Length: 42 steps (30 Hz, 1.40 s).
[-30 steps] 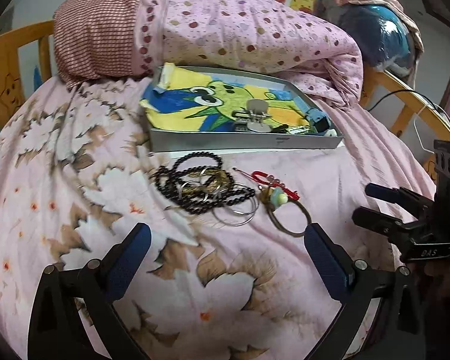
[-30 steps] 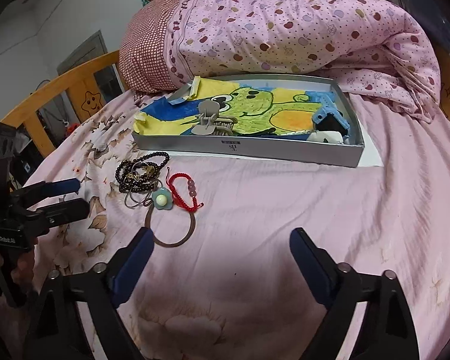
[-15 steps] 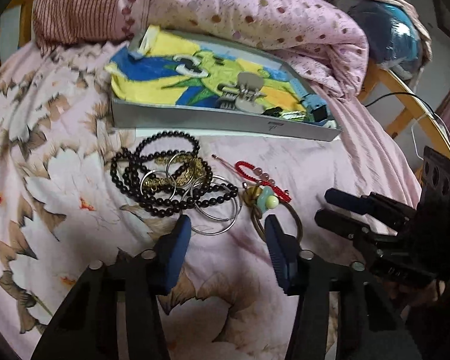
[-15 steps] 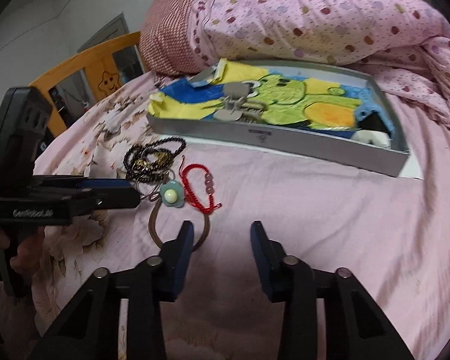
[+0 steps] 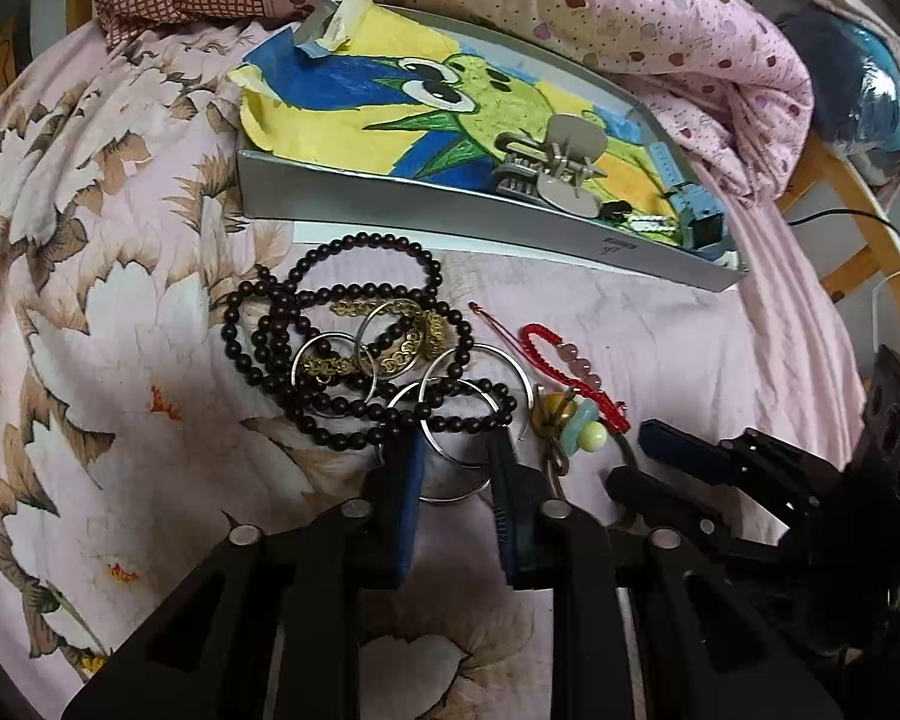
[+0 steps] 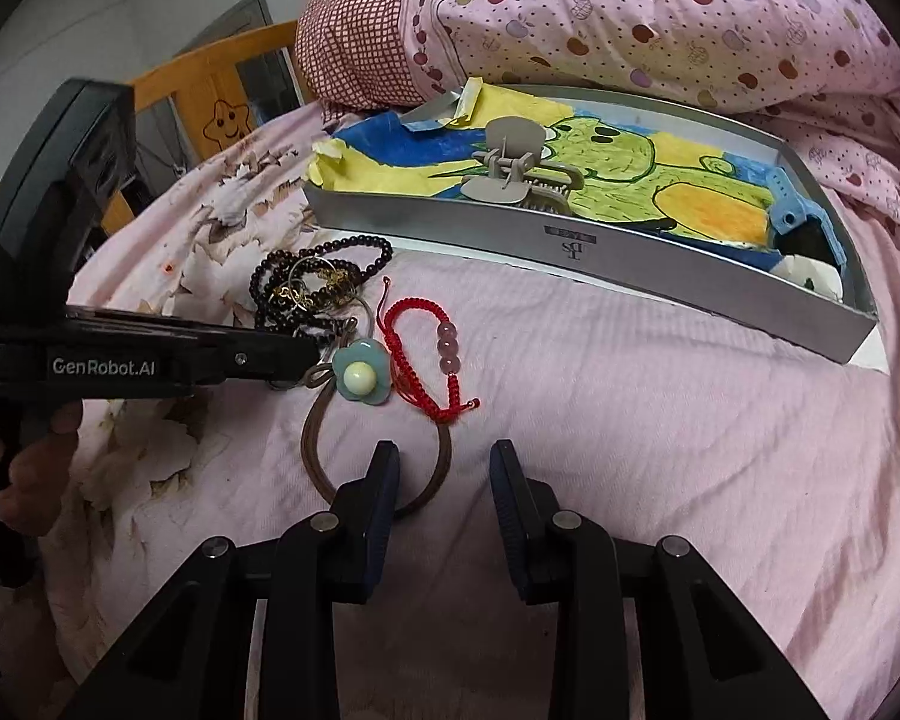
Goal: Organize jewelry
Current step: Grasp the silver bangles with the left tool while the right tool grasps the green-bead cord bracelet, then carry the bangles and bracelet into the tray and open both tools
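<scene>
A tangle of jewelry lies on the pink bedsheet: black bead strands [image 5: 342, 300], a gold chain [image 5: 414, 330] and silver rings [image 5: 480, 372]. Beside them are a red cord bracelet [image 6: 426, 354] and a brown hair tie [image 6: 312, 450] with a pale flower [image 6: 360, 378]. My left gripper [image 5: 450, 450] is closing, its narrow gap straddling the nearest silver ring; the pads do not visibly press on it. My right gripper [image 6: 444, 462] stands narrowly open over the hair tie's loop, one strand between its fingers. Behind sits a grey tray [image 6: 630, 276] holding a beige hair claw [image 6: 510, 174] and a blue watch [image 6: 804, 222].
A dotted pink quilt [image 6: 660, 18] and a checked pillow [image 6: 354, 30] are piled behind the tray. The bed's wooden rail [image 6: 210, 78] runs along the left side, and another rail [image 5: 858, 228] along the right. A person's hand [image 6: 24, 468] grips the left tool.
Both grippers have drawn their jaws from wide to narrow and come forward and down onto the jewelry. The left went to the silver rings, the right to the hair tie loop.
</scene>
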Tool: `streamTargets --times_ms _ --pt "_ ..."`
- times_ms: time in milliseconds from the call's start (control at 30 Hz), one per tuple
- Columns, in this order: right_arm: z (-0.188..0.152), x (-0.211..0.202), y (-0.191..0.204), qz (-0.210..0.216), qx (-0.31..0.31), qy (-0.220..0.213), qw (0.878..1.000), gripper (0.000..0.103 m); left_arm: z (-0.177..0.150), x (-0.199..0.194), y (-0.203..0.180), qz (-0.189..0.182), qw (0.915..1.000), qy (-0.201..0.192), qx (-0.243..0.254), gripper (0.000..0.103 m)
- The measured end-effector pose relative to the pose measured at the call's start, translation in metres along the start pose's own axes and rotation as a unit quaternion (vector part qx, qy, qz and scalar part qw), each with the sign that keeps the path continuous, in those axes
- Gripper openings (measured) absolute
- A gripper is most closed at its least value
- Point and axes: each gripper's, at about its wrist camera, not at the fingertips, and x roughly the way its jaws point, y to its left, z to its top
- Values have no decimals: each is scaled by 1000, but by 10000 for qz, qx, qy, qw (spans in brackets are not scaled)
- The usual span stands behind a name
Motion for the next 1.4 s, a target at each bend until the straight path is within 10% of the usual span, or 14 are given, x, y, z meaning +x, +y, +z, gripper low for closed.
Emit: streamTargets --times_ms 200,633,933,1400 --pt "-2 -1 -3 -6 85 130 9999 5 -1 1 -1 93 10000 -2 -13 4" --pt "-16 -41 -6 -298 300 275 9987 4 -38 -22 -14 -97 9999 -28 105 0" --pt "-5 -81 -1 -578 7 -601 9965 3 -51 -46 -32 -136 9988 -344 307 0" --pt "53 -108 -25 -759 22 -1970 9775 3 15 -70 -56 -289 9930 -1048 457 0"
